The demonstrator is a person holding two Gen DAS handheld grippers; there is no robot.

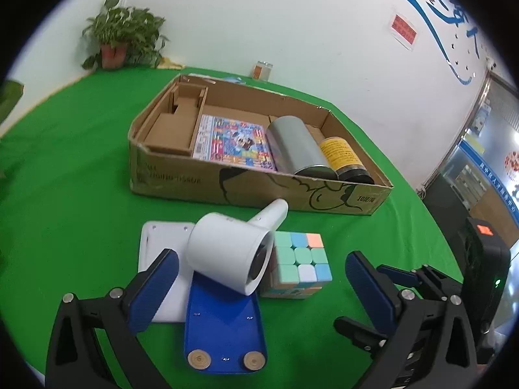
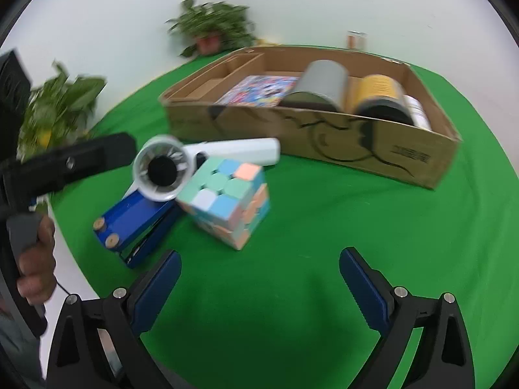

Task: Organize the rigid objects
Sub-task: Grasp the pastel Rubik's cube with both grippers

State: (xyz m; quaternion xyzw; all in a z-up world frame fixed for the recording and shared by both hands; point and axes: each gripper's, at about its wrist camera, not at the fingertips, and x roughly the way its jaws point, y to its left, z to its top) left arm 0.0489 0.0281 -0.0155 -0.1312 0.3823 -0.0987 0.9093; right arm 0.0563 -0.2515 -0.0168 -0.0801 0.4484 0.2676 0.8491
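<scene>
A white handheld fan [image 1: 233,246] lies across a blue stapler-like case [image 1: 223,321] and a white flat device [image 1: 162,259], next to a pastel puzzle cube [image 1: 300,264]. My left gripper [image 1: 262,285] is open, its fingers either side of the fan and cube. In the right wrist view the fan [image 2: 168,168], the blue case [image 2: 136,220] and the cube [image 2: 230,201] sit ahead and left of my open, empty right gripper [image 2: 259,278]. A cardboard box [image 1: 246,188] behind holds a colourful book [image 1: 233,142], a silver can [image 1: 298,146] and a yellow-labelled can [image 1: 343,159].
The green table top [image 2: 308,227] carries a potted plant [image 1: 120,39] at the far corner and a small jar [image 1: 261,69] by the wall. The box [image 2: 324,142] has cardboard dividers at its left end. The right gripper's body [image 1: 480,275] stands at the left view's right edge.
</scene>
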